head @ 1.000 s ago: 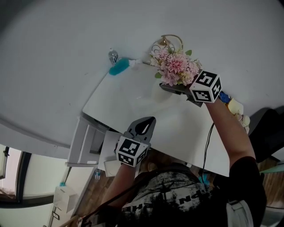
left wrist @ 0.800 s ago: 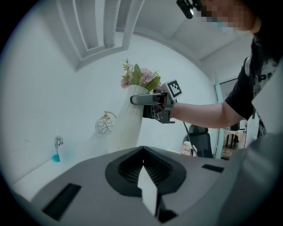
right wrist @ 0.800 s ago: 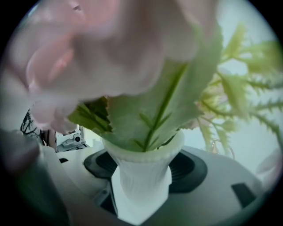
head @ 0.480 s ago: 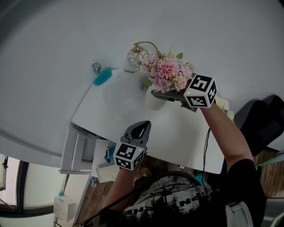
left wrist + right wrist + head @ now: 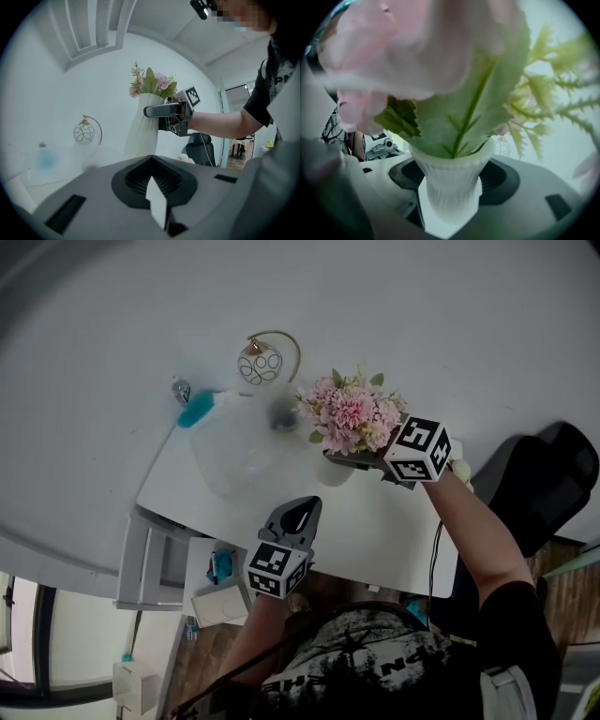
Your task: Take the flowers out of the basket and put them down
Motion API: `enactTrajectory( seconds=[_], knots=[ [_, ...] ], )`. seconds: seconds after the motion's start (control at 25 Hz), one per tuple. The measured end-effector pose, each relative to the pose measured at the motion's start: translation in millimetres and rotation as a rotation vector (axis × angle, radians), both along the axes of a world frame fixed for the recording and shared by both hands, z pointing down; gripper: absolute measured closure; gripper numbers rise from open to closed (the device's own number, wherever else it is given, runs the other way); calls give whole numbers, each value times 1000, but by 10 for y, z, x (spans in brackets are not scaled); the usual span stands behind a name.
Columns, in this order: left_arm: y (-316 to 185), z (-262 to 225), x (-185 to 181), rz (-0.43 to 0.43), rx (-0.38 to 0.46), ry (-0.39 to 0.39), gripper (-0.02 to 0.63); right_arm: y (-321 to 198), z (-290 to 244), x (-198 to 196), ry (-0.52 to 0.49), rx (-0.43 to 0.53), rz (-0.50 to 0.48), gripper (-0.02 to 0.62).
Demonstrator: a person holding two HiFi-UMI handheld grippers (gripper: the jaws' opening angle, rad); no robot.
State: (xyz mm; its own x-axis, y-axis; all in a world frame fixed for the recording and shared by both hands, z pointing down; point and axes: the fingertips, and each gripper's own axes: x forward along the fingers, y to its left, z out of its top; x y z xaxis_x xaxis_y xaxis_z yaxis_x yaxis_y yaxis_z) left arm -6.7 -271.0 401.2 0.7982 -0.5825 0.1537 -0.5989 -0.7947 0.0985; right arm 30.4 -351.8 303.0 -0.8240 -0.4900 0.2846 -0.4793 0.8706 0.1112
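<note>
A bunch of pink flowers [image 5: 352,413] with green leaves stands in a ribbed white vase [image 5: 330,470]. My right gripper [image 5: 352,457] is shut on the vase just below its rim, over the white table [image 5: 394,521]. In the right gripper view the vase [image 5: 452,187] sits between the jaws, with the blurred blooms [image 5: 408,42] filling the top. The left gripper view shows the vase [image 5: 140,131] upright and the right gripper [image 5: 159,111] clamped near its top. My left gripper [image 5: 302,510] is shut on nothing near the table's front edge. No basket is in view.
A gold arc ornament with a glass ball [image 5: 260,362] stands at the table's far side, beside a blue object [image 5: 195,413]. A white drawer unit [image 5: 141,568] is left of the table and a black chair [image 5: 553,484] is to the right.
The vase with flowers, held in my right gripper, has moved right and away from the gold ornament it stood against. My left gripper has hardly moved.
</note>
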Motion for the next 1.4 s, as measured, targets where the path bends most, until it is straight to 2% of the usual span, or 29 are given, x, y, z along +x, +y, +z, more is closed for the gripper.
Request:
enactTrajectory(
  seconds=[0.24, 0.72, 1.0, 1.2, 1.4],
  knots=[
    [243, 233, 340, 3, -3, -17, 594, 361, 459, 399, -18, -16, 32, 259],
    [336, 525, 584, -11, -29, -19, 594, 613, 1257, 788, -22, -38, 127, 259],
    [389, 758, 707, 23, -42, -59, 594, 688, 1791, 877, -23, -70, 194, 259],
    [378, 986, 759, 22, -94, -74, 594, 701, 2173, 933, -29, -109, 232, 259],
    [392, 1119, 793, 23, -119, -89, 594, 664, 2270, 928, -80, -82, 256, 259]
  ],
)
